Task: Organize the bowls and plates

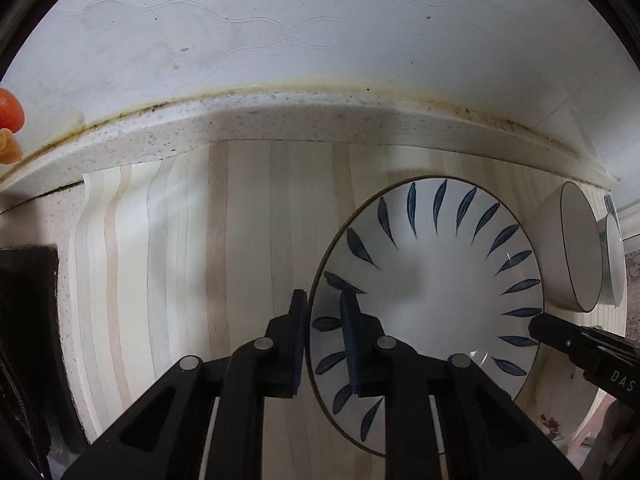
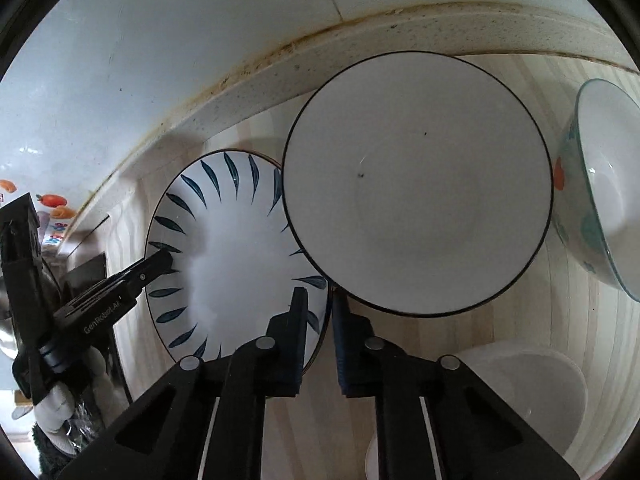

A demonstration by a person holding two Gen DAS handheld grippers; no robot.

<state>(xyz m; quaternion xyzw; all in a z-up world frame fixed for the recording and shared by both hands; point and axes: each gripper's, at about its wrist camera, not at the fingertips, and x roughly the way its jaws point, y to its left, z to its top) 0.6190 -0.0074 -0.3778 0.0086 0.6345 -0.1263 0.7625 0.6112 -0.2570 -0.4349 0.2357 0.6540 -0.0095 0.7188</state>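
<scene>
Left gripper [image 1: 324,312] jaws pinch the leaf-patterned plate [image 1: 440,280] rim; right gripper [image 2: 318,308] likewise.

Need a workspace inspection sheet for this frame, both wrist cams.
Surface: striped wood-look counter, speckled raised edge behind.
Job's things: leaf-pattern plate; plain white bowl overlapping its rim; green-patterned bowl tilted at right; white bowl in front.
Clutter: nothing seen on the counter.
Grippers: left gripper shut on the leaf-pattern plate rim; right gripper shut on its opposite rim.
Cables: nothing seen.
Surroundings: white wall, fruit stickers.
</scene>
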